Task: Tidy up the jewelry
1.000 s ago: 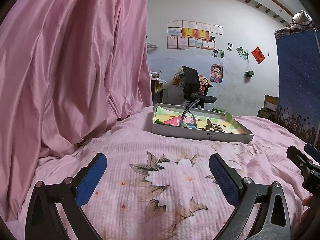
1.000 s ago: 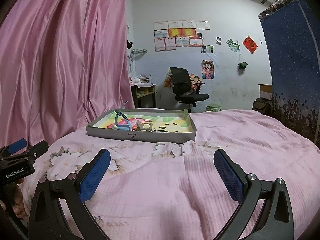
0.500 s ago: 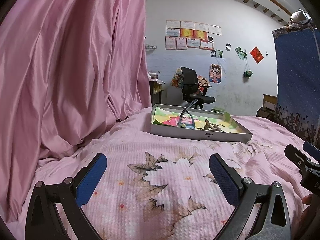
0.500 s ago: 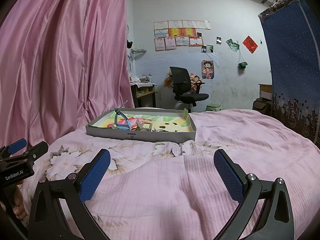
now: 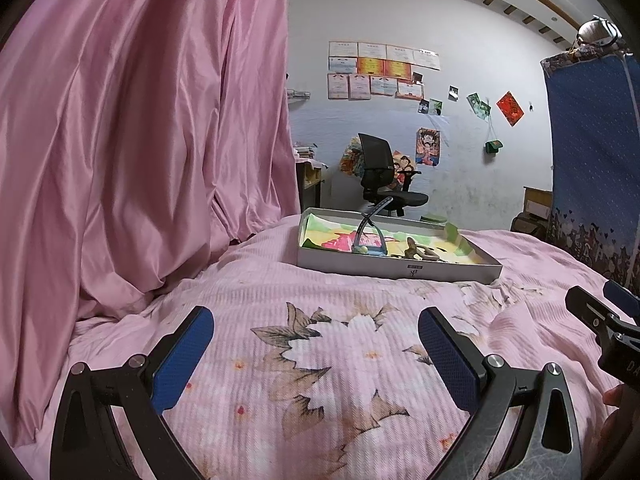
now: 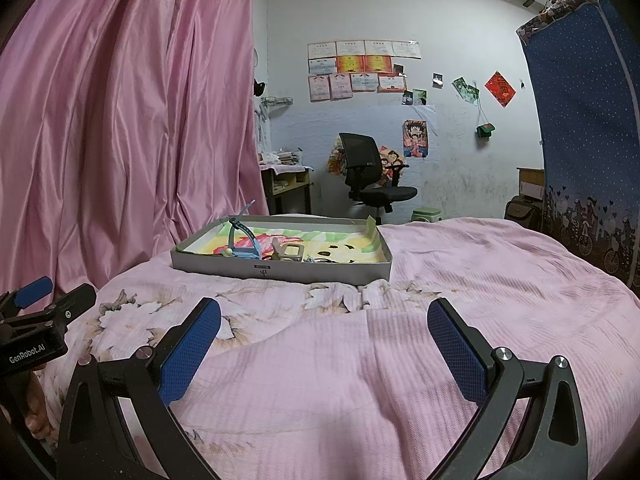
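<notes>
Jewelry [image 6: 280,252] lying inside a shallow grey tray [image 6: 280,270], placed on the pink bedspread [image 6: 400,360] near the far part of the bed. Tray lined with a colourful paper sheet [image 6: 344,240] in yellow, green and pink. Inside, toward the left end, a light blue hairband [image 6: 242,242] standing upright with one end pointing above the tray rim; just beside it, near the middle of the front wall, a beige rectangular clip [image 6: 290,252]; right of that, some small pieces too small to tell. From the left wrist view, same tray [image 5: 400,270] seen more from its left corner, with the hairband [image 5: 370,232] arching up and a brownish piece [image 5: 418,252] just right of it.

Left gripper [image 5: 316,354] hovering over the flower print of the bedspread [image 5: 320,360], well apart from the tray, jaws spread wide, blue pads [image 5: 182,358] facing each other with only fabric between them, holding nothing and touching nothing. Right gripper [image 6: 324,344] also low over the plain pink fabric, jaws spread wide in the same manner, blue pads [image 6: 458,354] empty, nothing pinched. Each gripper visible at the edge of the other camera: left one at the left border of the right wrist view, right one at the right border of the left wrist view, side by side before the tray.

Behind the bed, a pink curtain [image 6: 120,120] on the left and a black office chair [image 6: 372,176] against the white wall.
</notes>
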